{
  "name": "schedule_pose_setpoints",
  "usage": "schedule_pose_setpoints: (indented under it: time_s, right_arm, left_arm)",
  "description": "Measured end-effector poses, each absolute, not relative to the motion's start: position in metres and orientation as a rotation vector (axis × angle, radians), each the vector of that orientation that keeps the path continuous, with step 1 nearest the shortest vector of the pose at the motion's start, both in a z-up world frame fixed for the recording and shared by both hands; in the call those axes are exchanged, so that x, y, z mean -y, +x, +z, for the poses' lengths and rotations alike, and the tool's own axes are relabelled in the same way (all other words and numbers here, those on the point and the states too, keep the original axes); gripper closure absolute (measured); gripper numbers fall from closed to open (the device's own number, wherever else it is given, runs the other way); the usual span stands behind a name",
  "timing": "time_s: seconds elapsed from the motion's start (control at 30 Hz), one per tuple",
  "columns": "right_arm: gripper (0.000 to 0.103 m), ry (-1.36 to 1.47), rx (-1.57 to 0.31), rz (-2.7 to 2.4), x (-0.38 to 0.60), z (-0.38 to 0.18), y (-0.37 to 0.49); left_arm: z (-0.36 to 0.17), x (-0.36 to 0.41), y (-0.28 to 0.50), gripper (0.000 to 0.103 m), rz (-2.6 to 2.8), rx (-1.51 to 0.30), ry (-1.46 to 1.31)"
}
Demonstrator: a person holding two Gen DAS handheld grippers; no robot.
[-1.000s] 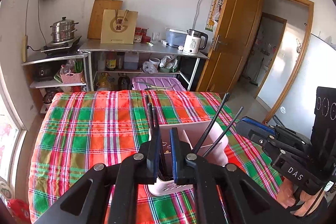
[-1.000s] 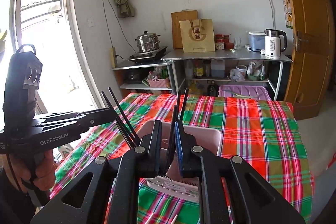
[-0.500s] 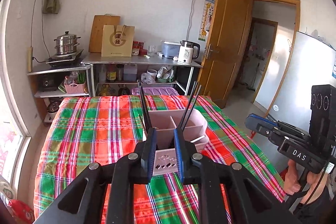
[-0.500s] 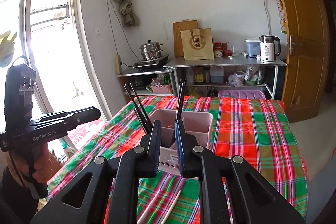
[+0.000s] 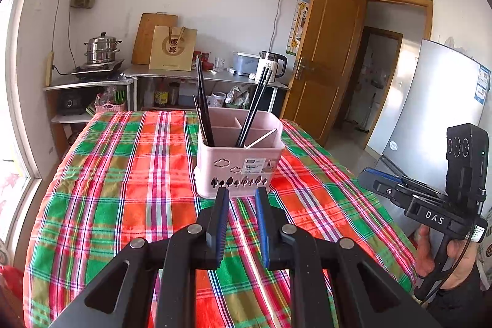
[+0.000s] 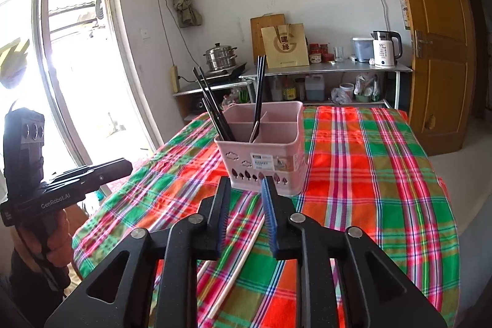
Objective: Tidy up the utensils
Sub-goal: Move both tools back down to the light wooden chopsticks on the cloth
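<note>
A worktop (image 5: 123,174) draped in a red, green and white plaid cloth filled the middle of both views, and on it, just above centre frame, stood a pink utensil basket (image 5: 238,162) split into compartments. Black chopsticks (image 5: 203,103) leaned out of its left compartment, a second black pair (image 5: 255,109) out of another, and a pale chopstick (image 5: 261,139) rested against a divider. In the right wrist view two more pale chopsticks (image 6: 243,257) lay flat on the cloth at lower centre, partly hidden behind the claw. The left claw (image 5: 241,192) hung just short of the basket with its fingers apart and nothing between them; the right claw (image 6: 244,182) was likewise parted and empty. Against the white back wall stood a metal shelf unit (image 5: 203,76) carrying a paper bag (image 5: 172,48), a cutting board (image 5: 147,33) and a white kettle (image 5: 270,66), with a steel steamer pot (image 5: 101,48) to its left. A wooden door (image 5: 326,45) stood open at the right, a fridge (image 5: 430,100) beyond it, and a bright window (image 6: 70,51) filled the left of the right wrist view.
</note>
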State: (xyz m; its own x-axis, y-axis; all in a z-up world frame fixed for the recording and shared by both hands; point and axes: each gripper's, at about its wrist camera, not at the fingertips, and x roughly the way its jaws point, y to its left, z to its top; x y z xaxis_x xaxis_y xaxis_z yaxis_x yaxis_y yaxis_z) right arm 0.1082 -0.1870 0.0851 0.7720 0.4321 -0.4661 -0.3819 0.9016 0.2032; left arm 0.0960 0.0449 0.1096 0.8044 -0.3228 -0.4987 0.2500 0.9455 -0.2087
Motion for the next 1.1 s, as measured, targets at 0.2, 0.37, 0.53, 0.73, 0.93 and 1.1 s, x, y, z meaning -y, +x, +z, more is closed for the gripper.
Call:
schedule_pose_setpoints:
  time_s: [0.2,0.37,0.53,0.73,0.93,1.1]
  right_arm:
    - [0.075,0.12,-0.584,0.435,0.19,0.061,0.103]
    - [0.075,0.122,-0.618,0.419,0.192,0.05,0.108]
    - [0.075,0.12,-0.645,0.414,0.191,0.043,0.112]
    - [0.075,0.112,-0.683,0.416,0.186,0.031,0.12]
    - [0.075,0.117,-0.717,0.401,0.187,0.022,0.132]
    - [0.075,0.12,-0.735,0.395,0.189,0.017,0.137]
  left_arm:
    - [0.082,-0.035,0.088,0.086,-0.311,-0.612,-0.119]
    - [0.066,-0.033,0.092,0.086,-0.311,-0.651,-0.116]
    - [0.057,-0.028,0.1,0.086,-0.312,-0.683,-0.11]
    - [0.042,-0.019,0.115,0.086,-0.316,-0.731,-0.093]
    - [0.023,-0.011,0.142,0.086,-0.331,-0.803,-0.096]
    - [0.004,-0.004,0.164,0.086,-0.341,-0.865,-0.101]
